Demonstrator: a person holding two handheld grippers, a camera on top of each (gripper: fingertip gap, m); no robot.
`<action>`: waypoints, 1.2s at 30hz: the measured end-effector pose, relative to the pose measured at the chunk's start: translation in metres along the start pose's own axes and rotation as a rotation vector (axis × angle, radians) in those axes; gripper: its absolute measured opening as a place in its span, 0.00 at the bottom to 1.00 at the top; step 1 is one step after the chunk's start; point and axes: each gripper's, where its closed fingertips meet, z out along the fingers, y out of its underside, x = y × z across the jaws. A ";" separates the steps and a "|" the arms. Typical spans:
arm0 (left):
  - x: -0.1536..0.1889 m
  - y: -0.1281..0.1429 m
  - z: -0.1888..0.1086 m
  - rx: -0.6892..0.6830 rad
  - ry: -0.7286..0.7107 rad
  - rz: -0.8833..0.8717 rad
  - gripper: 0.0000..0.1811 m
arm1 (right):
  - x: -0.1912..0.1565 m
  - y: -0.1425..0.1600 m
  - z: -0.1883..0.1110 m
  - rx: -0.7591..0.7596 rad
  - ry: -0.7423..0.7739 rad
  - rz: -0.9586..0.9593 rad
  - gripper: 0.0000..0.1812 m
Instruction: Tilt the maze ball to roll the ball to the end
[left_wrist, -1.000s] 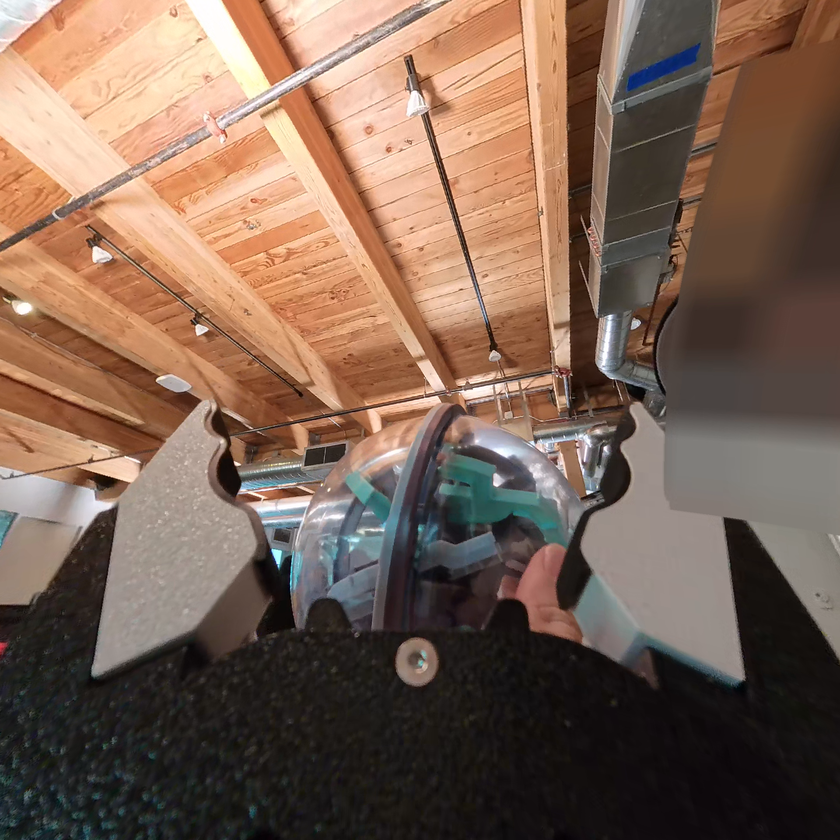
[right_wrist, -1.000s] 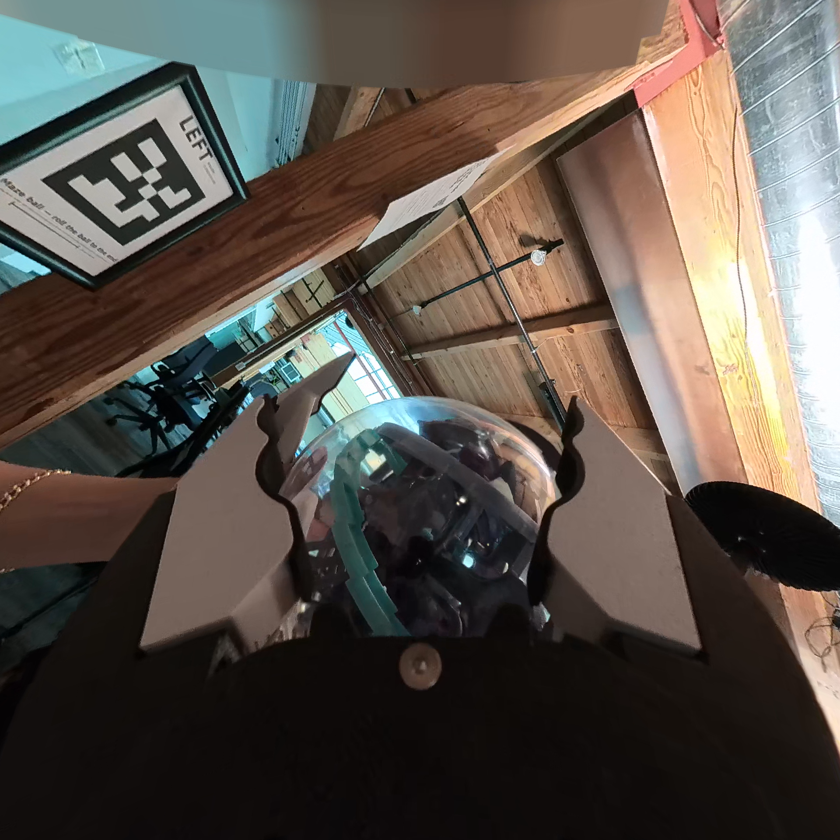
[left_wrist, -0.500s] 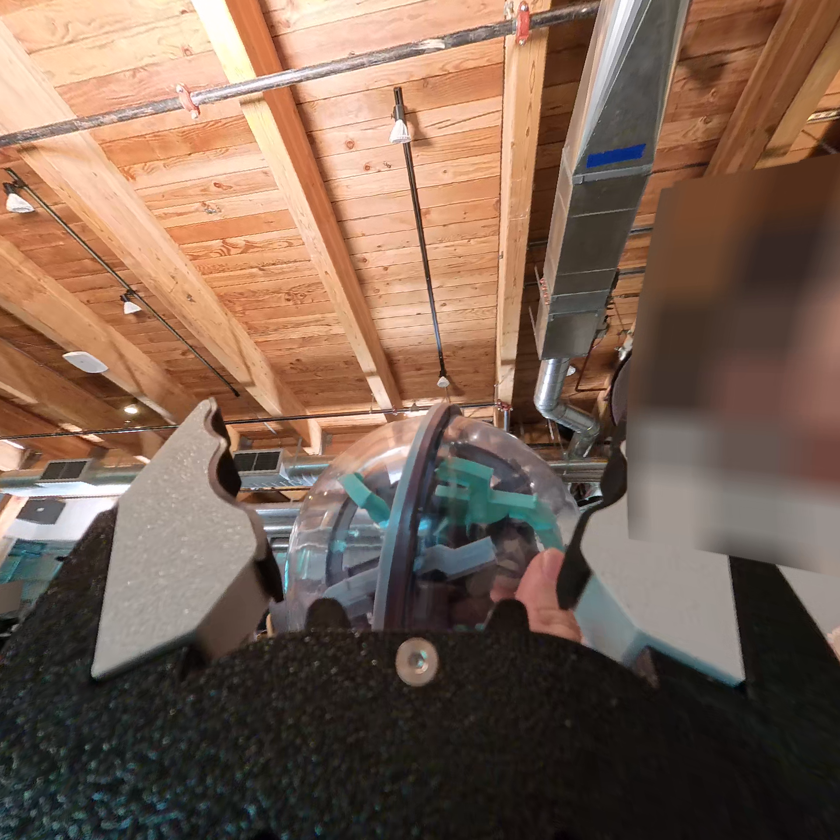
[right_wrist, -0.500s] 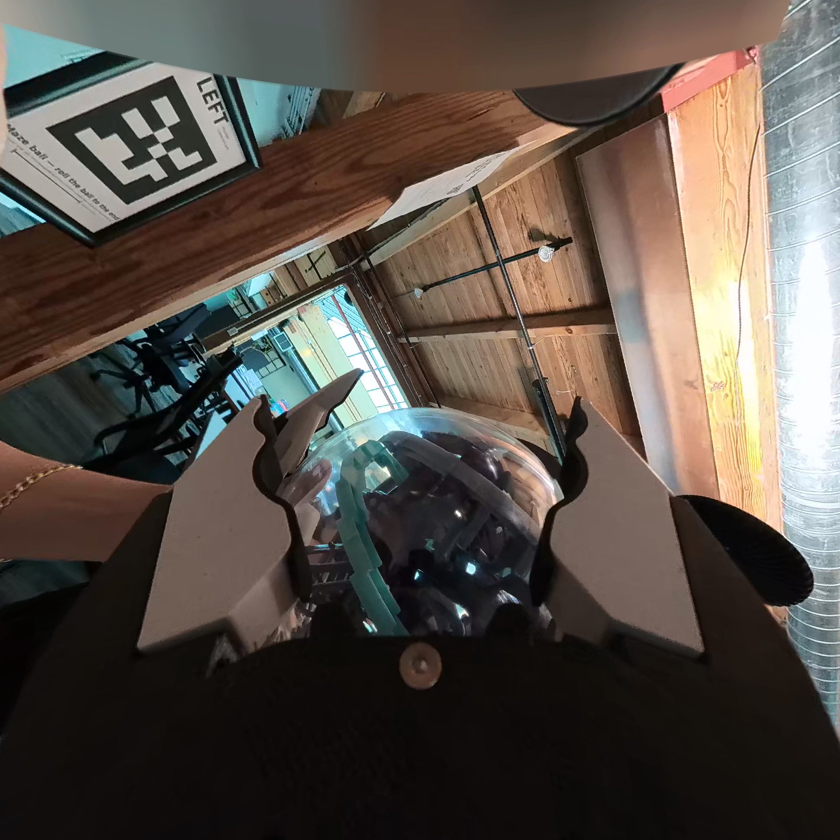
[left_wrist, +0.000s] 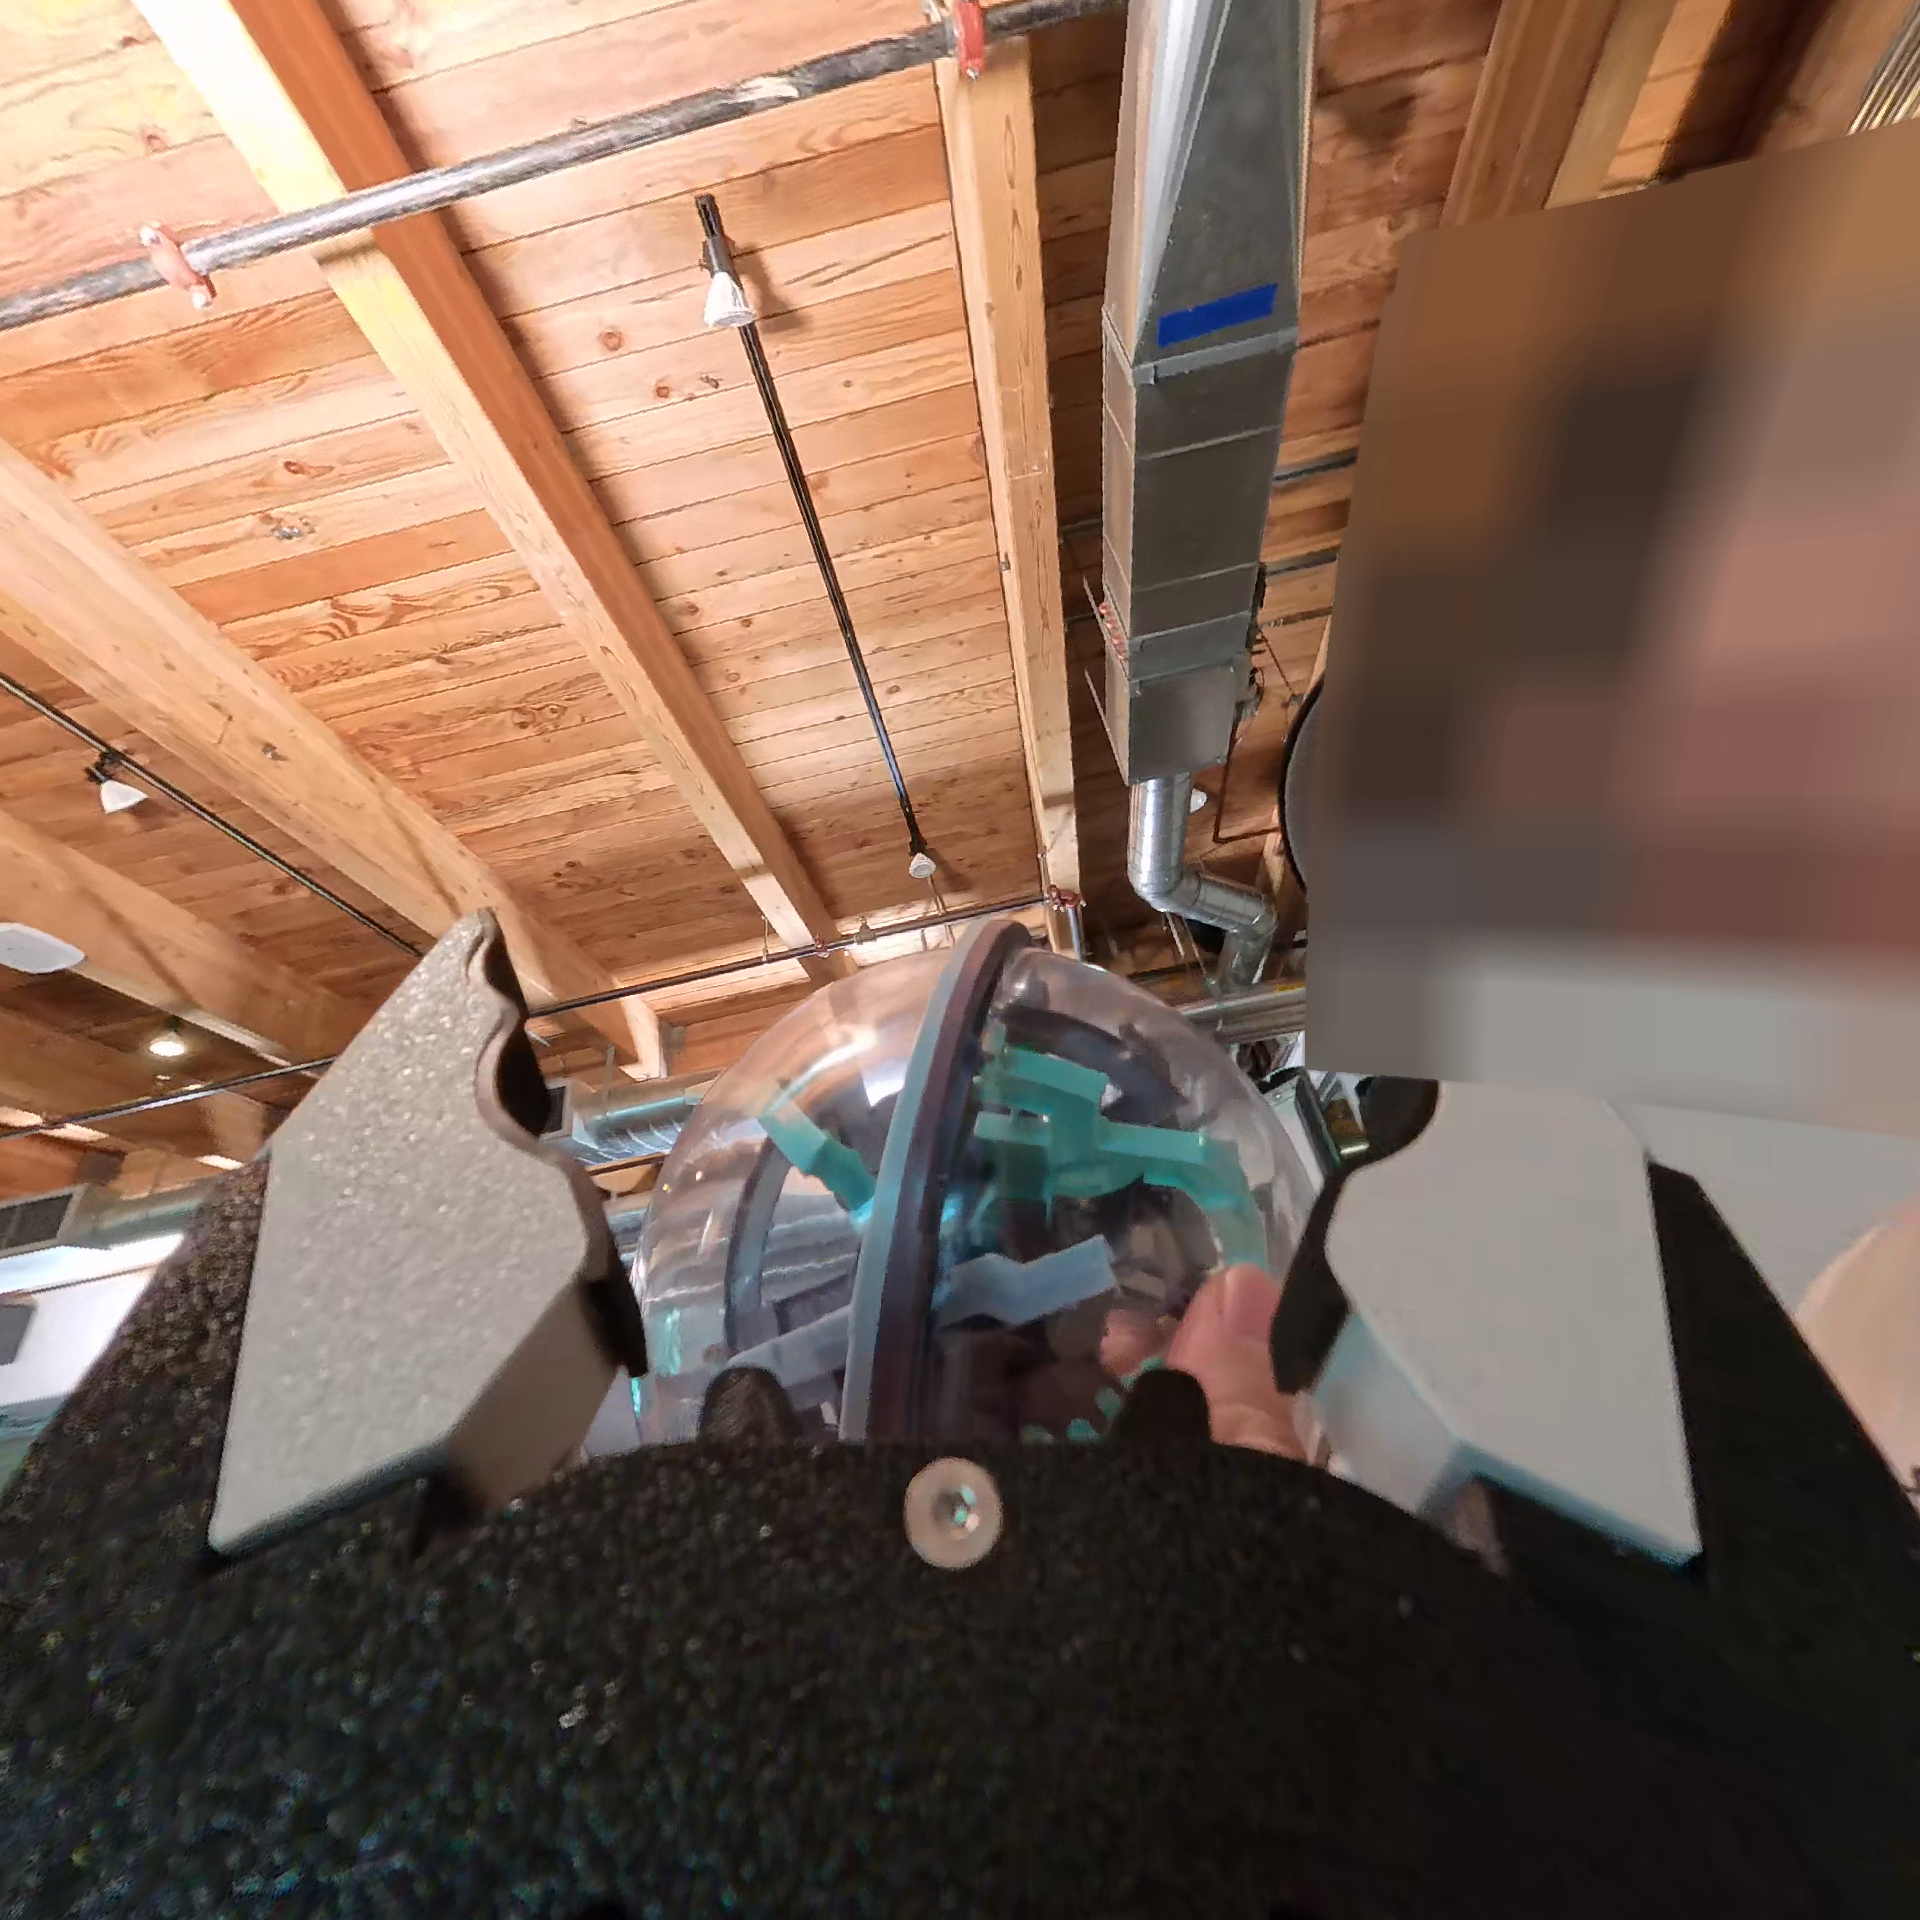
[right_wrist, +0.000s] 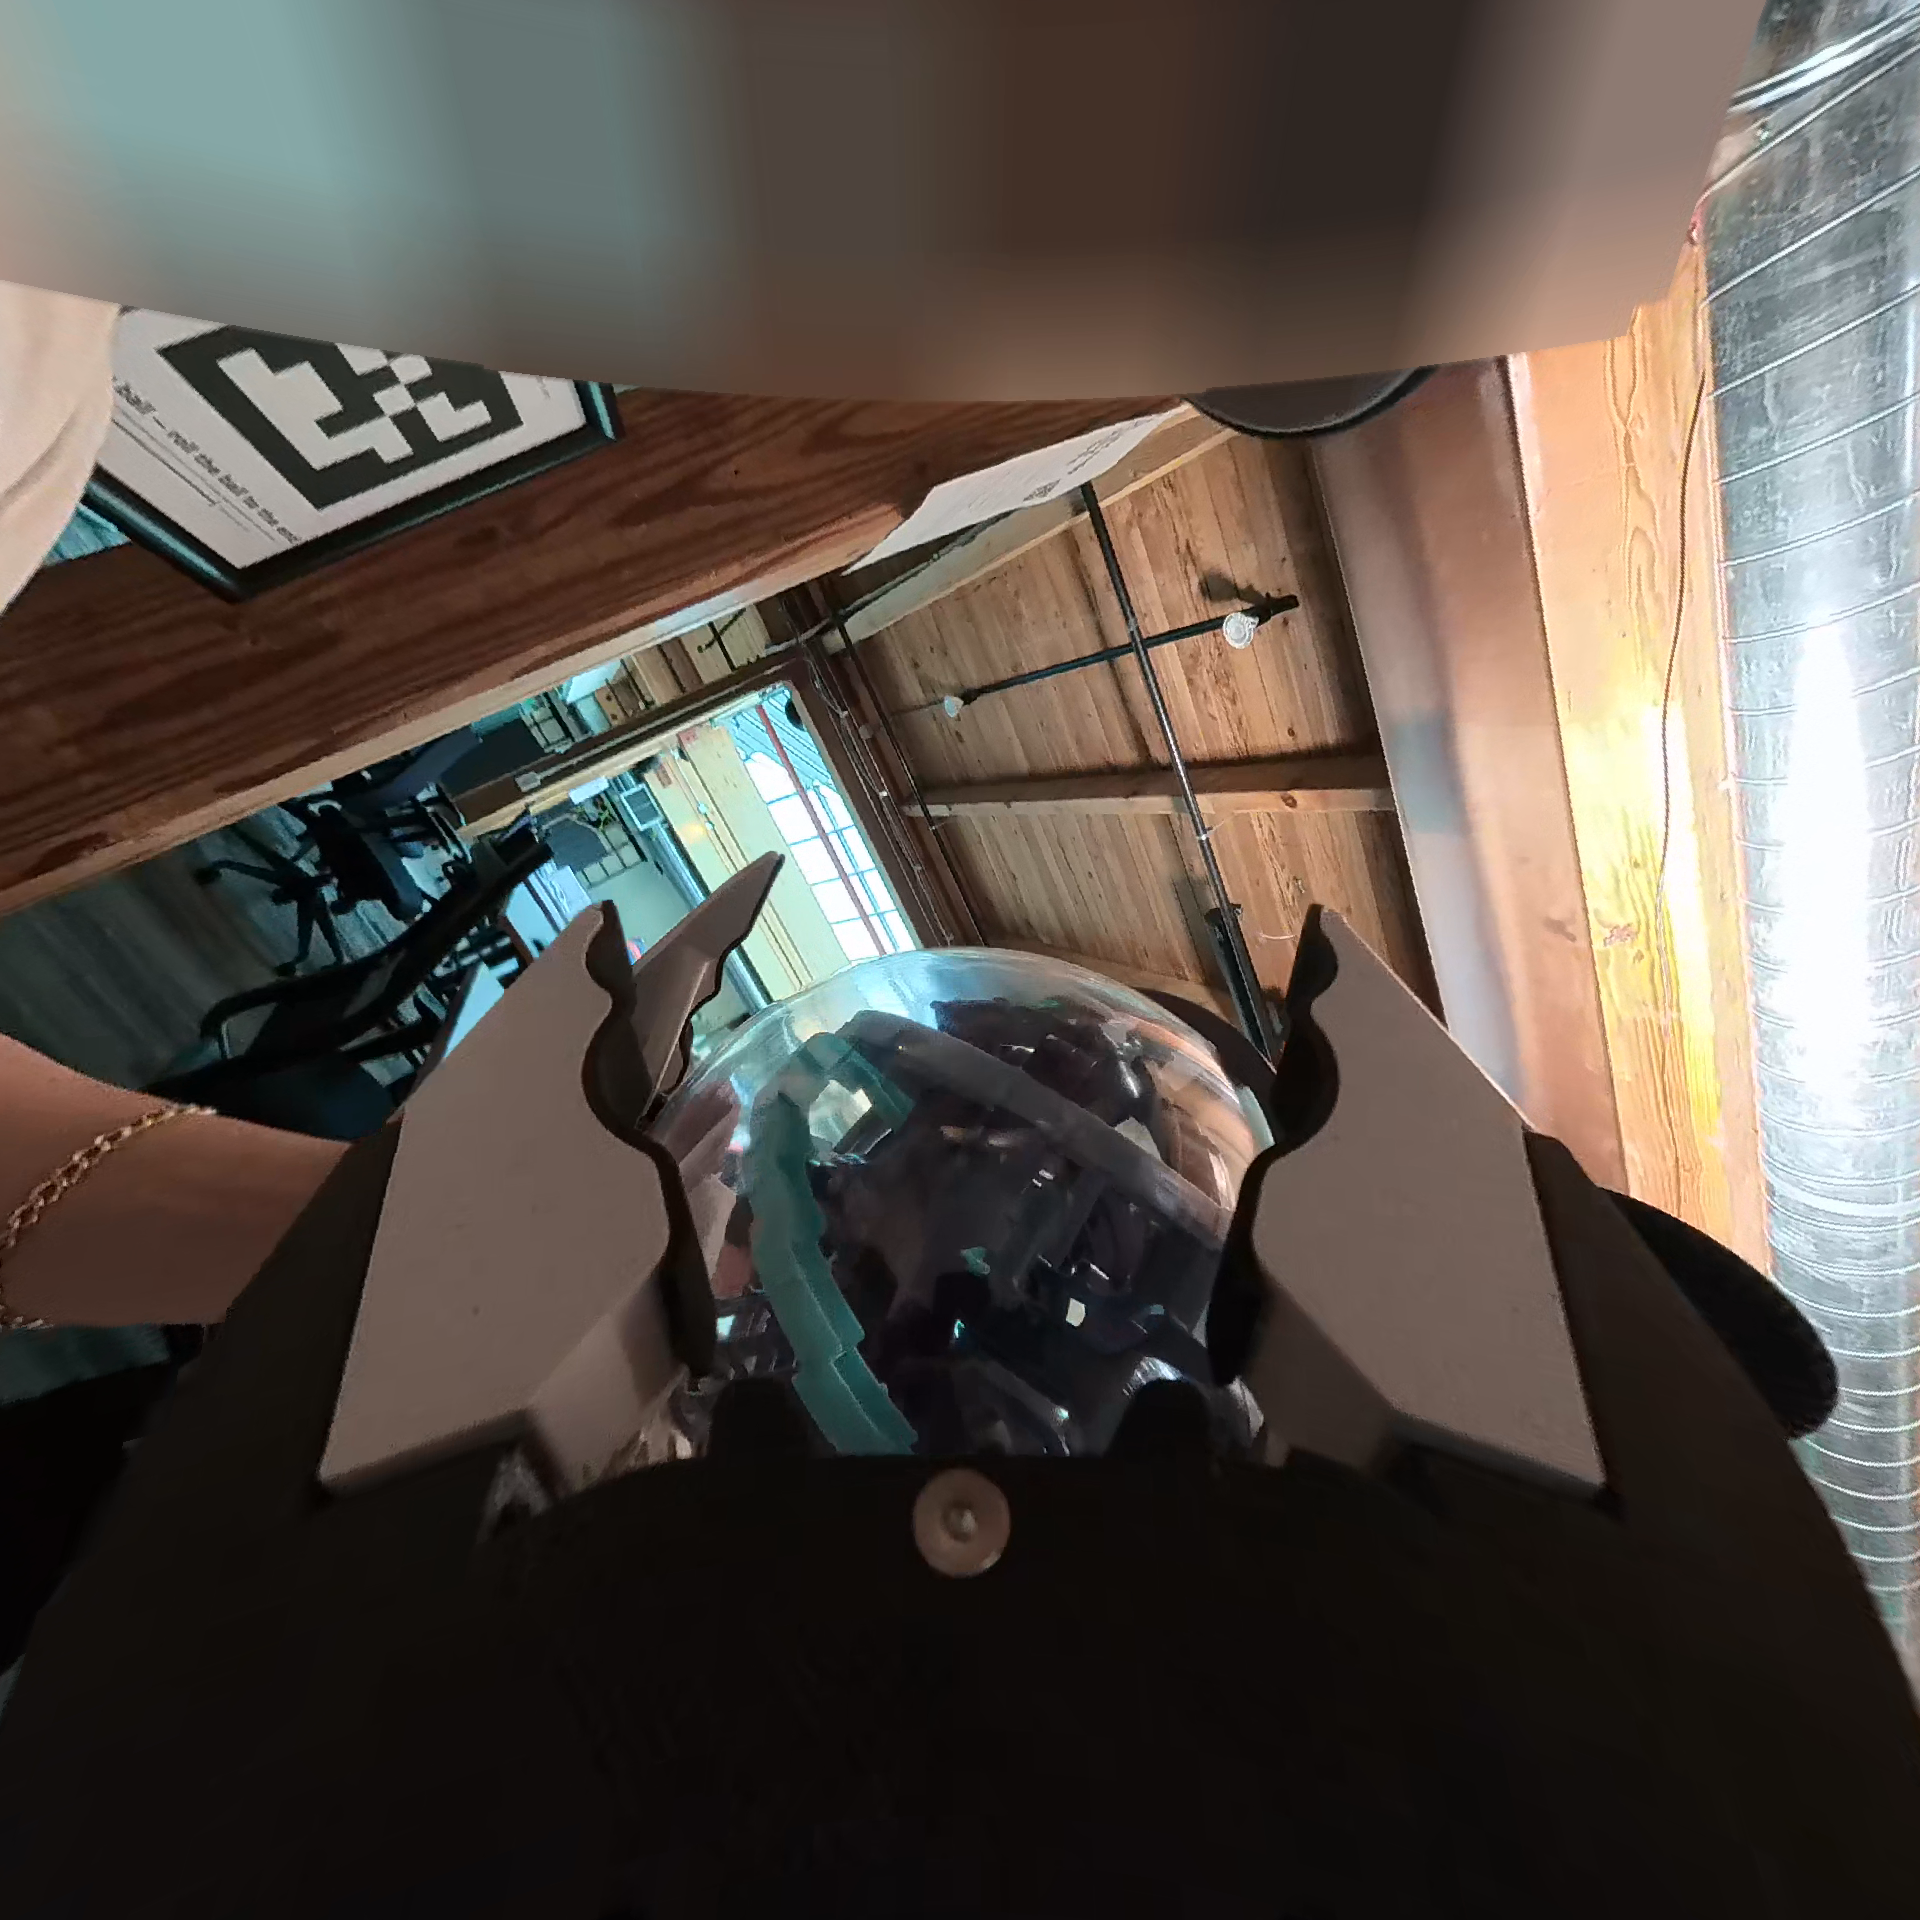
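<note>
The maze ball (left_wrist: 1039, 1174) is a clear sphere with teal and grey tracks inside and a dark seam ring. It is held up toward the ceiling. My left gripper (left_wrist: 951, 1049) is shut on it, with a grey finger on each side. A person's fingertip (left_wrist: 1231, 1340) rests on the ball by the right finger. In the right wrist view the ball (right_wrist: 977, 1174) sits between my right gripper's (right_wrist: 956, 987) fingers, which are shut on it. The left gripper's finger (right_wrist: 707, 935) shows behind on the left. I cannot make out the small ball inside.
A wooden plank ceiling with beams, a metal duct (left_wrist: 1195, 468) and track lights is overhead. The right wrist view shows a framed marker card (right_wrist: 343, 436) on a wooden surface, a forearm with a gold bracelet (right_wrist: 135, 1216), office chairs (right_wrist: 343, 852) and a silver duct (right_wrist: 1818, 727).
Both grippers have turned with the ball still held between them. The ceiling swings across the left view. In the right view the marker card slides toward the upper left.
</note>
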 end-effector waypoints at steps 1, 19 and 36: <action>0.002 0.000 0.001 -0.008 -0.002 0.024 0.86 | 0.002 -0.001 -0.001 0.011 0.009 0.018 0.68; 0.013 0.004 0.012 -0.133 -0.092 0.241 0.86 | 0.023 0.009 -0.007 0.068 0.092 0.203 0.69; -0.003 0.014 0.007 -0.234 -0.240 0.257 0.87 | 0.036 0.032 -0.007 0.046 0.147 0.371 0.72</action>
